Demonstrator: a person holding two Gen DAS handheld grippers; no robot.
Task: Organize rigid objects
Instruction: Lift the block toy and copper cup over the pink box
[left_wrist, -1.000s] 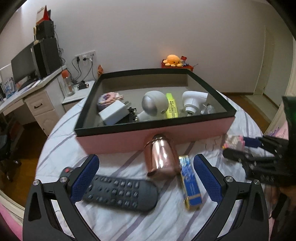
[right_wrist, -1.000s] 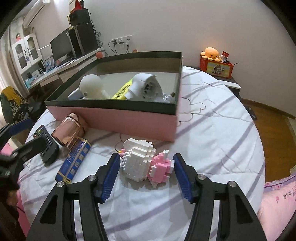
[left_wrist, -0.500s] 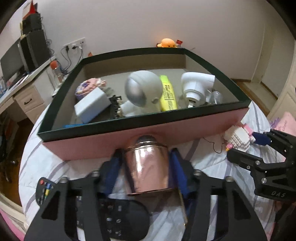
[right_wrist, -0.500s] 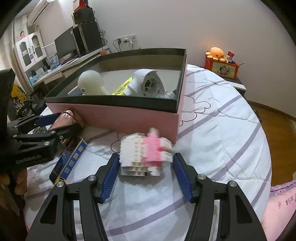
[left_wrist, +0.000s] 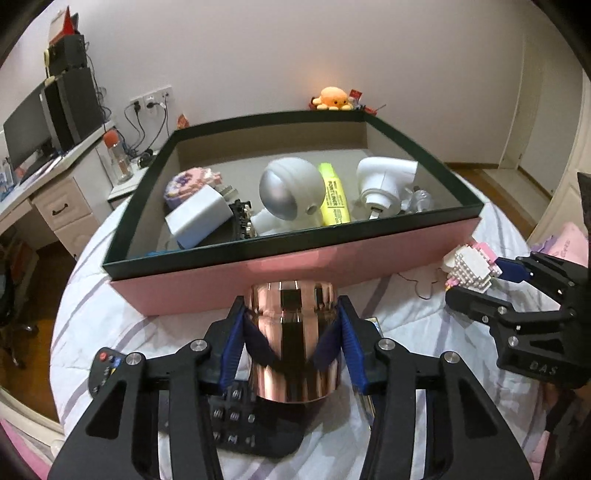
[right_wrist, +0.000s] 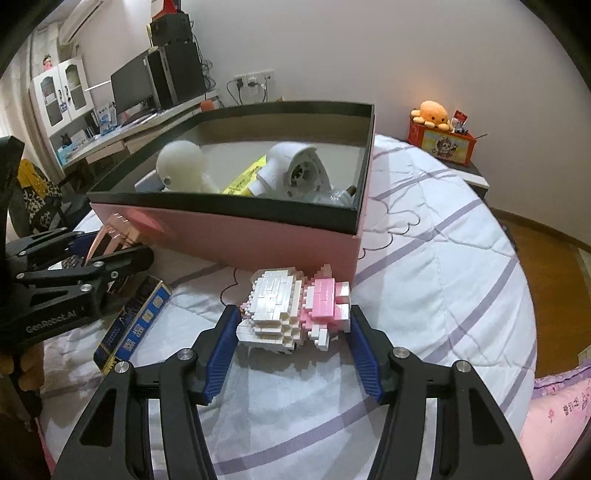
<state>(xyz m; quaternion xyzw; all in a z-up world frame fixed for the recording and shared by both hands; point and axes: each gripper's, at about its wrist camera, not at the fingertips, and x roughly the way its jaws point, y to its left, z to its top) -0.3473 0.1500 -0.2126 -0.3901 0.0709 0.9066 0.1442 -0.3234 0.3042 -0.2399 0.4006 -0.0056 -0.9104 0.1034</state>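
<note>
The left claw (left_wrist: 291, 341) was clamped on the copper cup (left_wrist: 293, 343), blue pads pressed to both its sides, low in the centre of the left wrist view. The cup's far end sat right up against the pink front wall of the box (left_wrist: 295, 269), no gap to see between them. Under the cup lay the black remote (left_wrist: 236, 417), its button end poking out at lower left over the striped bedspread (left_wrist: 122, 325).

Over in the right wrist view, the right claw (right_wrist: 293, 339) had closed in on the brick figure (right_wrist: 295, 310), white and pink blocks, a blue pad hard against each end. The figure sat in the middle of that frame, just short of the box's near corner (right_wrist: 356, 236), whether touching I could not tell. To its left the blue packet (right_wrist: 133, 325) lay flat, its upper end near the left claw's black fingers (right_wrist: 107, 269).

Inside the box, upper centre, a white round camera (left_wrist: 288, 195), a yellow highlighter (left_wrist: 334, 195), a white hair dryer (left_wrist: 384, 181) and a white charger (left_wrist: 201, 218) crowded the front half; the back strip near the dark green rim showed bare floor. Right of the box the bedspread ran open to the bed's curved edge.
</note>
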